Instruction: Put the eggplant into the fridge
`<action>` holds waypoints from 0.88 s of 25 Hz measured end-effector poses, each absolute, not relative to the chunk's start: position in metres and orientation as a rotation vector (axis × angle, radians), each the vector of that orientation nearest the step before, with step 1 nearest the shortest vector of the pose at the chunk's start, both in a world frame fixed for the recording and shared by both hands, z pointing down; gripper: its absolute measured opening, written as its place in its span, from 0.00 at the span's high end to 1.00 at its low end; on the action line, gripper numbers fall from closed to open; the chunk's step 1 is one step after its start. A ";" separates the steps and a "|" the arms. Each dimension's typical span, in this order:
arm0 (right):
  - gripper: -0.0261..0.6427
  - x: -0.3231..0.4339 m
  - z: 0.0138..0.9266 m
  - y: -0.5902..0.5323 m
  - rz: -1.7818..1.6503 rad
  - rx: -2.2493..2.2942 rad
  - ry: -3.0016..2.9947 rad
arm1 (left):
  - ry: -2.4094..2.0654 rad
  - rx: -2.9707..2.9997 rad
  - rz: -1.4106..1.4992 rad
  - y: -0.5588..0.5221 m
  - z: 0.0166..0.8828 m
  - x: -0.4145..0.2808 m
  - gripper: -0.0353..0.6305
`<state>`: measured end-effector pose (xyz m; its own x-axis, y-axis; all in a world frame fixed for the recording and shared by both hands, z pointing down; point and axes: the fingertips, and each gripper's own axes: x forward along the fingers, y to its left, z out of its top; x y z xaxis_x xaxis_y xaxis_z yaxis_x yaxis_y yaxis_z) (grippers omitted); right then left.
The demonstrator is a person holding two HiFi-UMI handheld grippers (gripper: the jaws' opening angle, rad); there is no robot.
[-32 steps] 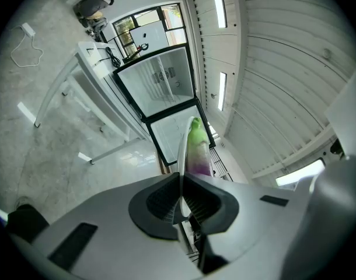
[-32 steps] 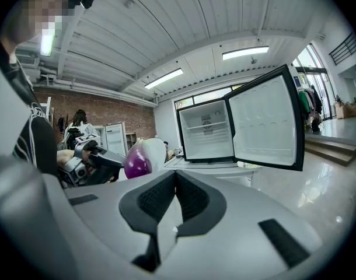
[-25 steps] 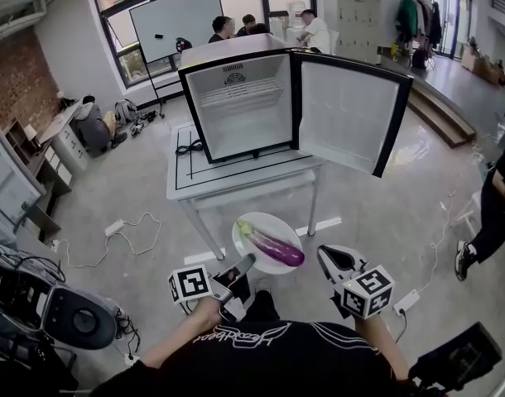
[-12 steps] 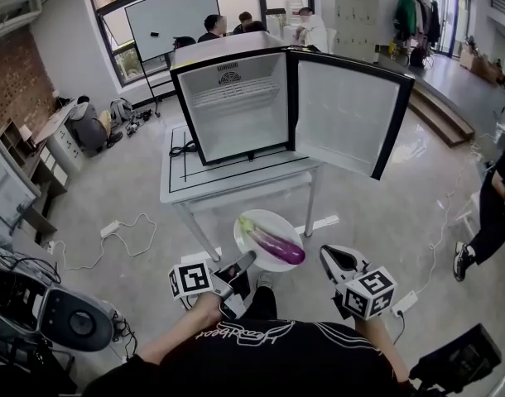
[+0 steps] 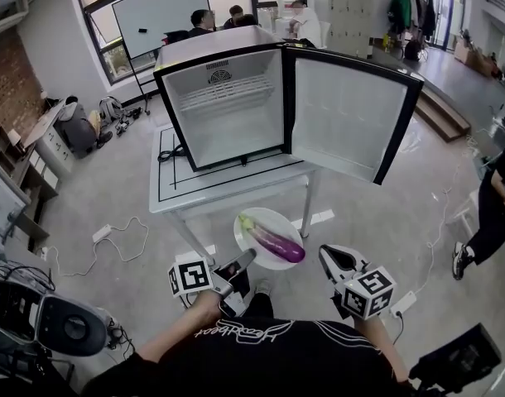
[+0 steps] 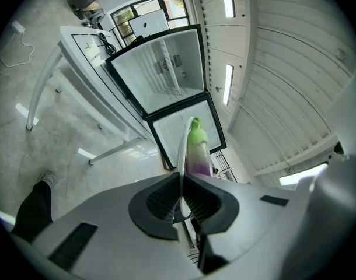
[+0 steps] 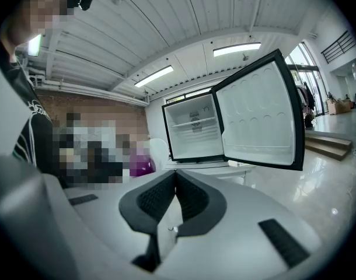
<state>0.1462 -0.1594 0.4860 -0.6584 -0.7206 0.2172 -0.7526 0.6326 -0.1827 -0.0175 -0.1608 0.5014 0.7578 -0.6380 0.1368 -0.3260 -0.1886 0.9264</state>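
The mini fridge [image 5: 228, 106] stood open, its door [image 5: 352, 118] swung wide to the right and clear of the mouth; a wire shelf [image 5: 223, 92] crossed the upper interior, with taller bare room beneath it. A strip of table [image 5: 236, 190] lay before the mouth, a black cable [image 5: 174, 150] coiled at the fridge's left; the white plate [image 5: 257, 220], clamped in the left gripper [image 5: 244, 261], hung short of the table's front edge.

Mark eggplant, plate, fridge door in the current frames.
eggplant [image 5: 275, 241], head view, middle of its purple body.
plate [image 5: 287, 224], head view, bare white patch near the far rim.
fridge door [image 5: 348, 110], head view, white inner panel.
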 end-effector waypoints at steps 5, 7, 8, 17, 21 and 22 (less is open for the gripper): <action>0.95 0.136 0.488 -0.202 0.411 1.235 -2.711 | -0.747 1.778 -0.323 -0.205 0.505 -0.026 0.91; 0.95 0.131 0.488 -0.222 0.416 1.232 -2.706 | -0.747 1.776 -0.324 -0.225 0.505 -0.030 0.91; 0.95 0.129 0.488 -0.232 0.419 1.231 -2.704 | -0.745 1.776 -0.325 -0.236 0.505 -0.031 0.91; 0.95 0.089 0.486 -0.333 0.476 1.230 -2.657 | -0.743 1.721 -0.316 -0.341 0.508 -0.068 0.91; 0.95 0.082 0.486 -0.367 0.478 1.227 -2.641 | -0.760 1.711 -0.319 -0.381 0.512 -0.076 0.91; 0.95 0.081 0.486 -0.376 0.473 1.227 -2.637 | -0.769 1.710 -0.318 -0.390 0.514 -0.078 0.91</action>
